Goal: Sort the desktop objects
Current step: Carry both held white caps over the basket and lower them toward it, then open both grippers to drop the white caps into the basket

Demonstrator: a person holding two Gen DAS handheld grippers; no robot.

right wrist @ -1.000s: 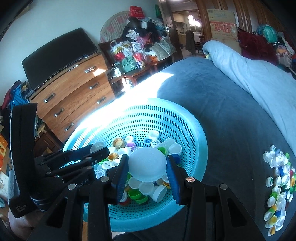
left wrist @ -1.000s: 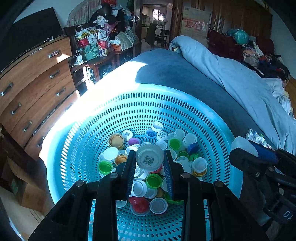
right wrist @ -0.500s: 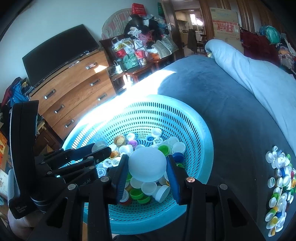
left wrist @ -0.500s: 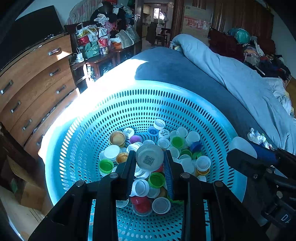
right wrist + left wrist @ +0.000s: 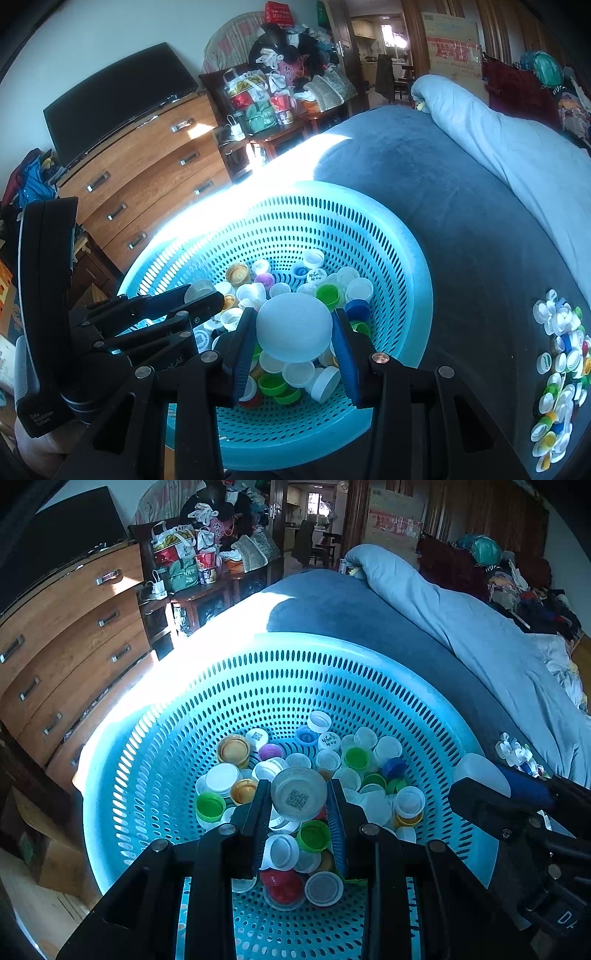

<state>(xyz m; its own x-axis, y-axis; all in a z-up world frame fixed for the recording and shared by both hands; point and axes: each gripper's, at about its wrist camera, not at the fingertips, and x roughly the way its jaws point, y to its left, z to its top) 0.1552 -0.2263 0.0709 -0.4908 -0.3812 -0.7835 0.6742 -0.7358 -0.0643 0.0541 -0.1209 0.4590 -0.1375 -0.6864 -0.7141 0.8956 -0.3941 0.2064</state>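
Note:
A turquoise perforated basket (image 5: 280, 672) (image 5: 413, 258) sits on a dark blue bed and holds several mixed bottle caps (image 5: 354, 758) (image 5: 328, 295). My left gripper (image 5: 299, 801) is shut on a grey cap with a QR code (image 5: 298, 794), held above the pile. My right gripper (image 5: 293, 332) is shut on a large white lid (image 5: 291, 326), above the basket's near side. The left gripper also shows in the right wrist view (image 5: 199, 295), and the right gripper with its lid (image 5: 476, 771) shows at the left wrist view's right edge.
A heap of sorted caps (image 5: 557, 369) lies on the bed right of the basket. A light blue duvet (image 5: 480, 627) lies behind it. A wooden dresser (image 5: 147, 166) with a TV and a cluttered side table (image 5: 207, 579) stand to the left.
Both grippers, each still holding its cap, have risen and pulled back a little from the basket. The caps in the basket have not moved.

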